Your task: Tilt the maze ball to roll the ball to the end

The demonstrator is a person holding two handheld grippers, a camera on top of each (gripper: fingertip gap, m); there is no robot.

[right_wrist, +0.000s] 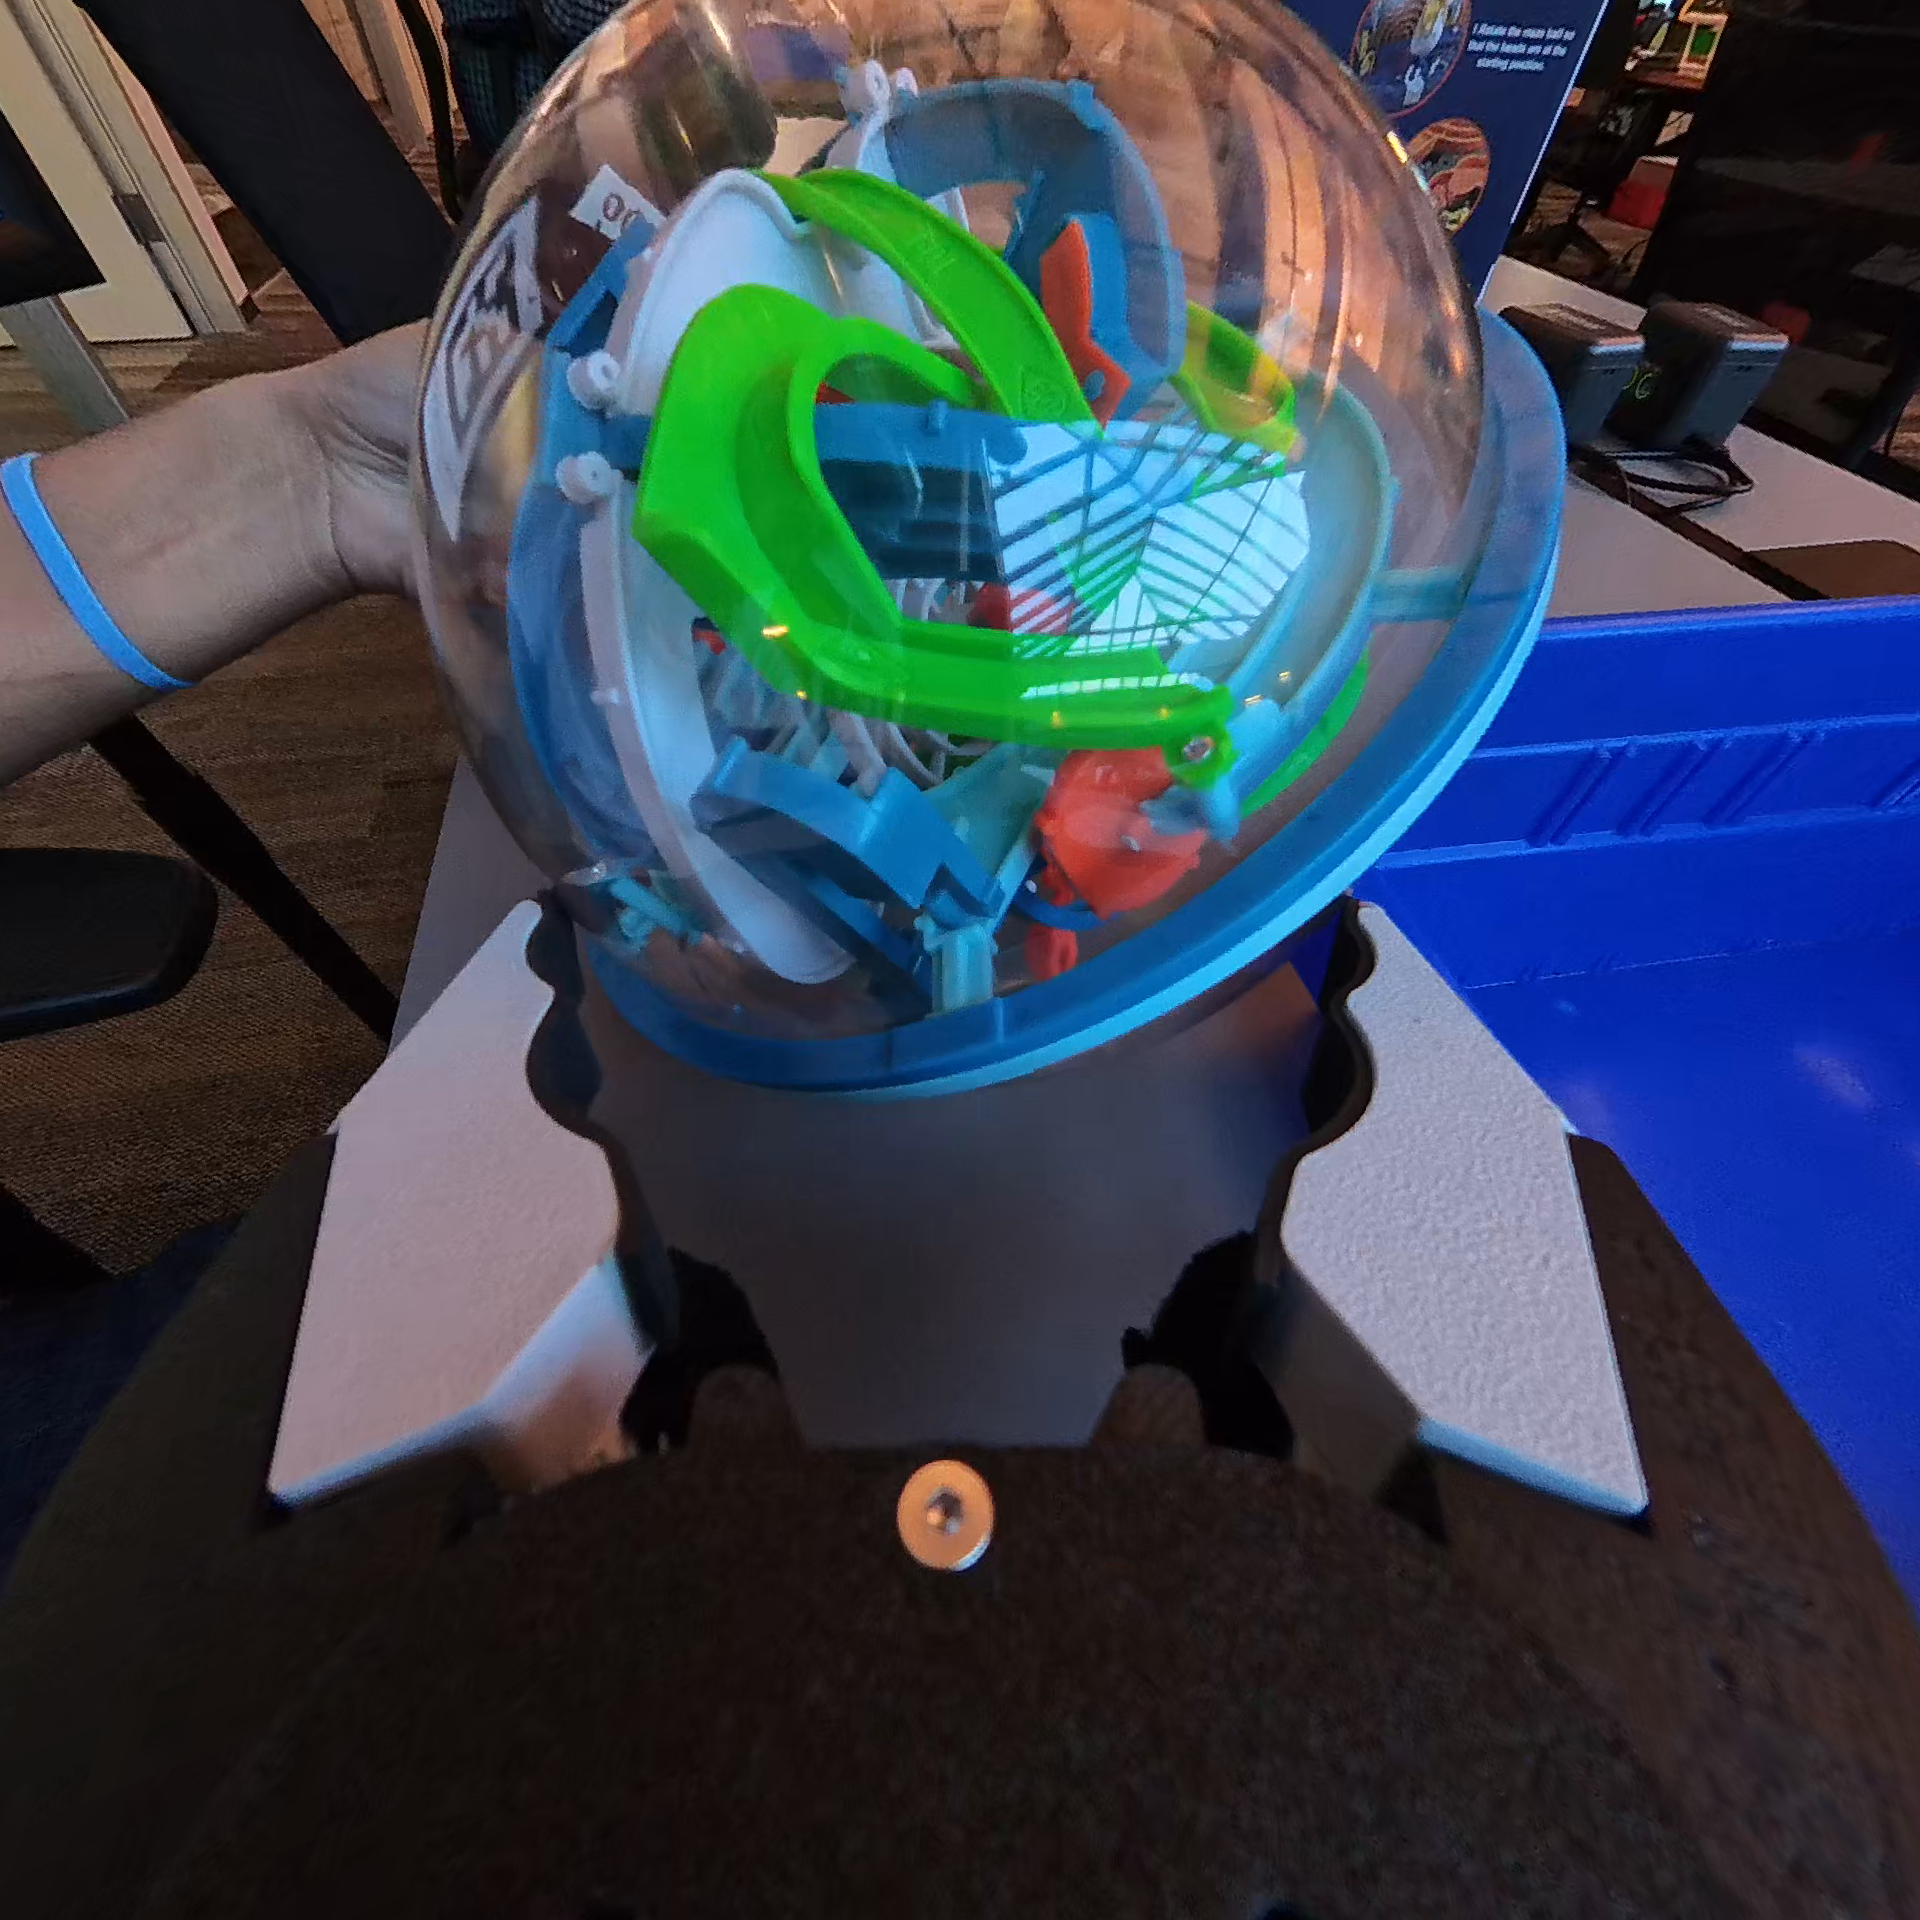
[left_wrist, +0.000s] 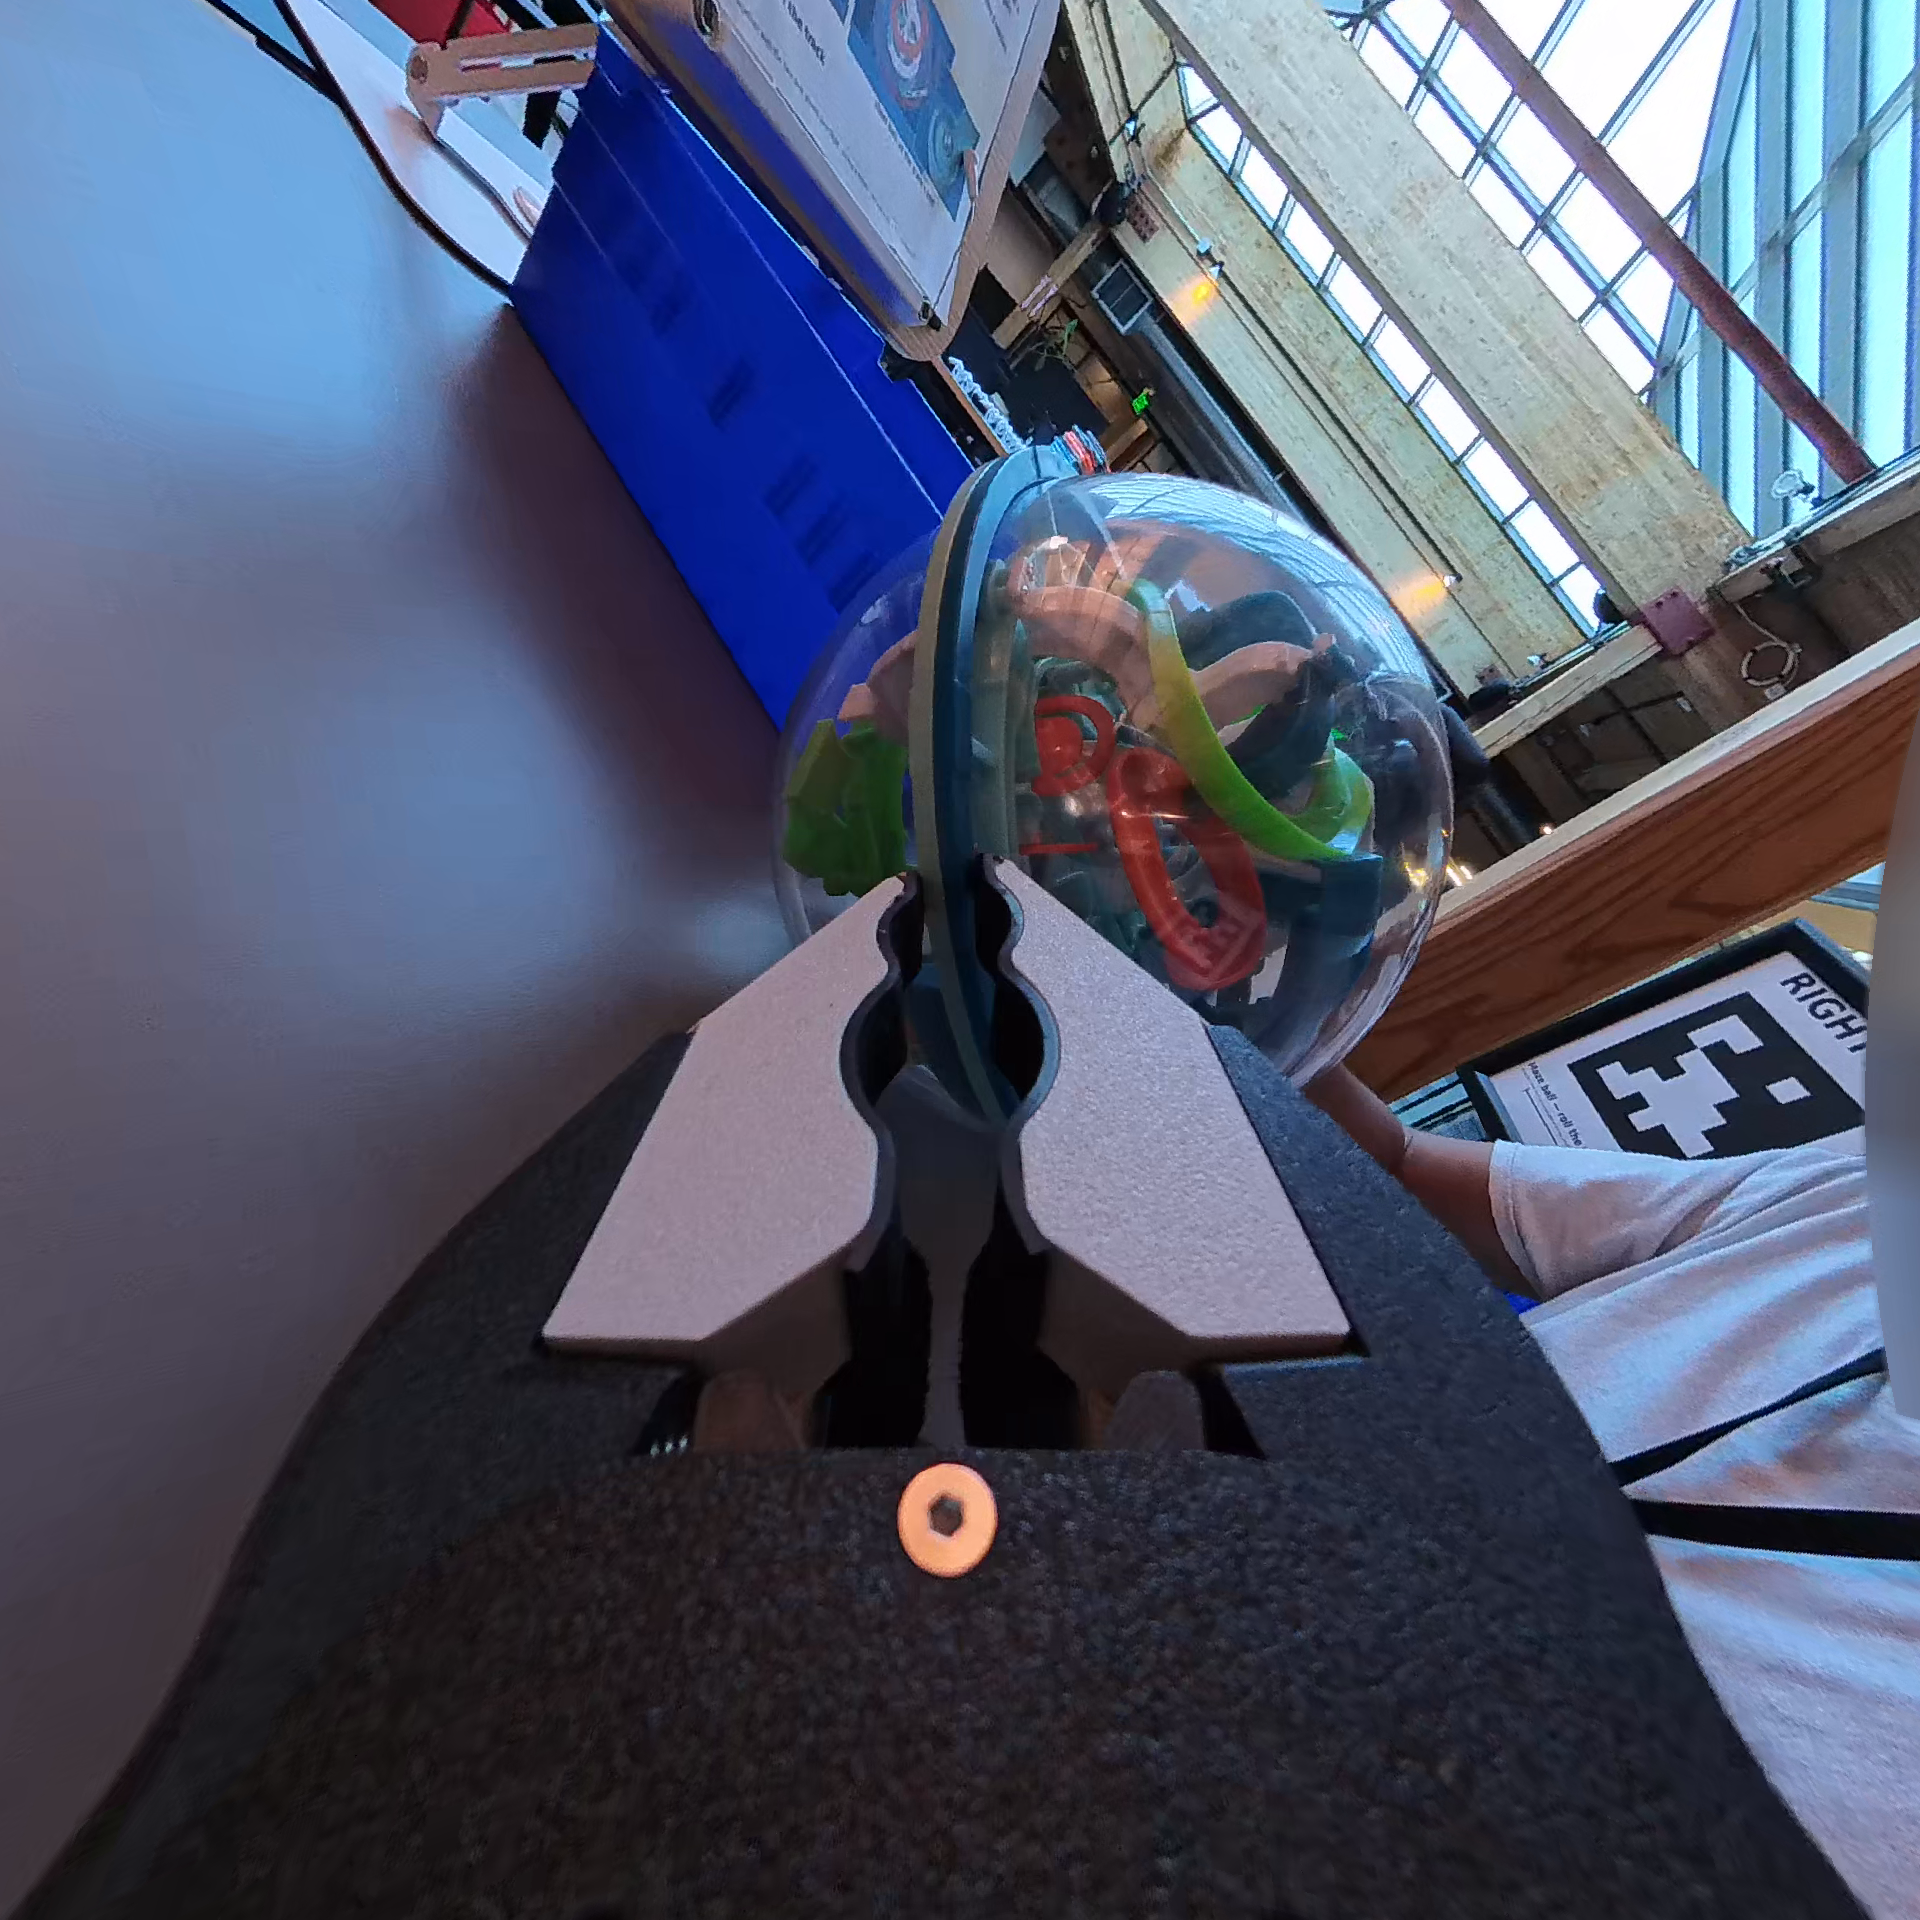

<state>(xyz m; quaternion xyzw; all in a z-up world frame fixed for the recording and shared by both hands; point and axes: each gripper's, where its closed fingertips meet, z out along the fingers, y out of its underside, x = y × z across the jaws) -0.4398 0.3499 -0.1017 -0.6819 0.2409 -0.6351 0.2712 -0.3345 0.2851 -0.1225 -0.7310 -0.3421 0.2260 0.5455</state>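
Note:
The maze ball (left_wrist: 1122, 769) is a clear sphere with a blue equator rim and green, orange, blue and white tracks inside. My left gripper (left_wrist: 951, 883) is shut on the rim, one finger on each side of it. In the right wrist view the maze ball (right_wrist: 935, 520) fills the upper middle, tilted with its rim low and to the right. My right gripper (right_wrist: 945, 925) stands wide, its fingertips (right_wrist: 1351, 935) against the ball's lower sides. I cannot pick out the small rolling ball for certain.
A blue plastic bin (right_wrist: 1714, 831) sits right of the ball; it also shows in the left wrist view (left_wrist: 727, 364). The grey table (left_wrist: 260, 623) lies beside it. A person's hand with a blue wristband (right_wrist: 208, 540) is left of the ball. A black-and-white marker card (left_wrist: 1714, 1060) stands at right.

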